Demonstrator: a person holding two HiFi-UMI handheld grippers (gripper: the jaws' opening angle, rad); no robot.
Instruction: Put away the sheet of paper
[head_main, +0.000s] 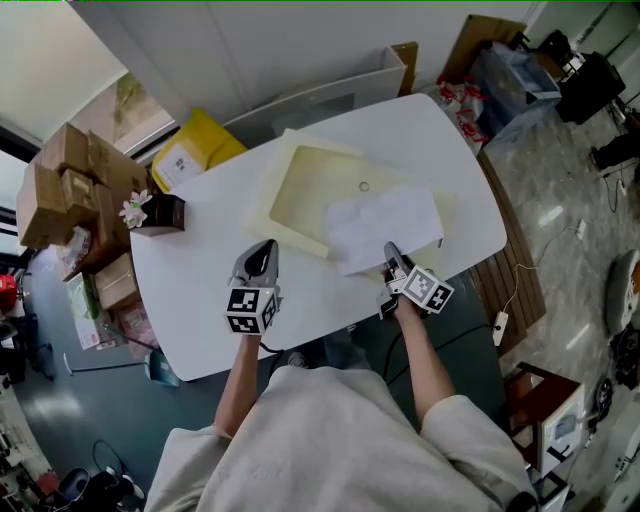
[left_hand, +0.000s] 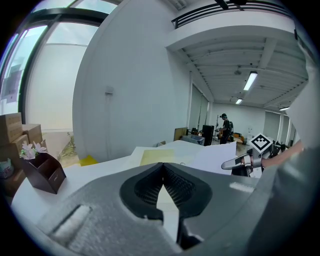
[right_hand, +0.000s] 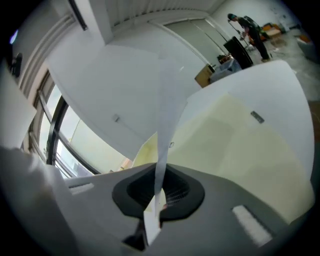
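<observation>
1. A white round-cornered table (head_main: 200, 300) stands in a large office room with a grey floor, and a pale wall runs behind it (strip lights on the ceiling show in the left gripper view).
2. A cream tray (head_main: 300, 185) lies open near the middle of the table.
3. The sheet of paper (head_main: 385, 225) lies over the tray's near right part, with its near edge raised off the table.
4. The right gripper (head_main: 391, 250) is clamped on that near edge. In the right gripper view the sheet runs edge-on up from between its jaws.
5. The left gripper (head_main: 264, 245) is held above bare table, just left of the tray's near corner. Its jaws are together and empty.
6. A brown desk organiser (head_main: 160, 213) with flowers sits at the table's left edge.
7. Cardboard boxes (head_main: 65, 185) are stacked beyond the organiser.
8. A slatted wooden bench (head_main: 510, 270) stands just beside the table's right end.
</observation>
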